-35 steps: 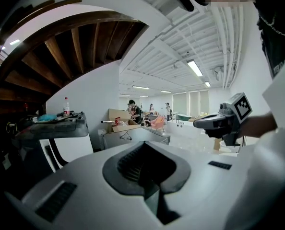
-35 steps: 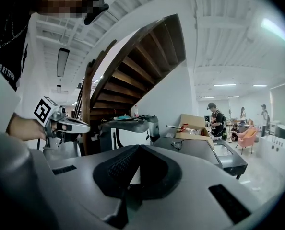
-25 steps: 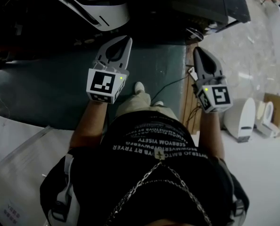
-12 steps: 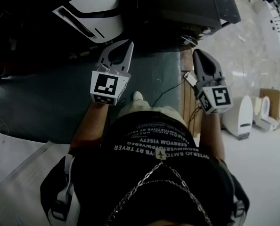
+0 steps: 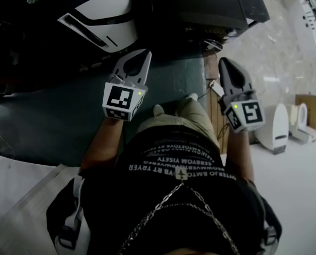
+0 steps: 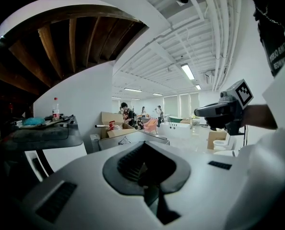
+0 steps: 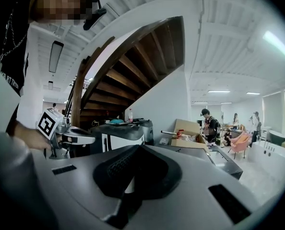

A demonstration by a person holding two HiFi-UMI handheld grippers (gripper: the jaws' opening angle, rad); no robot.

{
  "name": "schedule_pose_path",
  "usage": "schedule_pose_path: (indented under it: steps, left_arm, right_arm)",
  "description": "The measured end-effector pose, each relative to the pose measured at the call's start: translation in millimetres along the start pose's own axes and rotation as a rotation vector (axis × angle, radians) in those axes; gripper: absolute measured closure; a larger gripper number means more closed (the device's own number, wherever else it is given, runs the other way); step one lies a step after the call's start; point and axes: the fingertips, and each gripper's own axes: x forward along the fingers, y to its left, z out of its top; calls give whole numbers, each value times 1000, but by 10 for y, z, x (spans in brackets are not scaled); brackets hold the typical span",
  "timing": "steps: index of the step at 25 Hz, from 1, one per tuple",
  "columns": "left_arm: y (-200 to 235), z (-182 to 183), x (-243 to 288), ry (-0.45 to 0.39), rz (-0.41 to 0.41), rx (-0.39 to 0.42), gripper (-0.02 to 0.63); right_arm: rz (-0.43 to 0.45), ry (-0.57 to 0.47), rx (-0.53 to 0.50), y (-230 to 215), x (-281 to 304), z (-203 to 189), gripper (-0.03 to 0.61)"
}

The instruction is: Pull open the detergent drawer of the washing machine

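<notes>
The washing machine has a white front and a dark top and stands ahead and to the left of both grippers. It also shows at the left in the left gripper view and mid-left in the right gripper view. I cannot make out its detergent drawer. My left gripper is shut and empty, held in the air short of the machine. My right gripper is also shut on nothing, level with it and further right. Each sees the other: the right gripper, the left gripper.
A dark grey appliance stands right of the washer. A dark mat covers the floor below, with a wooden edge on its right. White toilets stand at the right. A wooden staircase rises overhead; boxes and people are farther off.
The washer has come lower and nearer in the head view as the person steps forward, a knee now showing. Both grippers stay shut and keep their spacing.
</notes>
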Motion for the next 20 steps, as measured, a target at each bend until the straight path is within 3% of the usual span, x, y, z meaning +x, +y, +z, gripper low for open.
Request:
schedule_pose_path:
  steps: [11,20]
  left_arm:
    - [207,-63,331,39,45,-33,609]
    - [367,44,743,54,75,-31,609]
  right_arm:
    - [30,47,34,-327,409,-190,577]
    - [110,65,64,-500,900,-261,577]
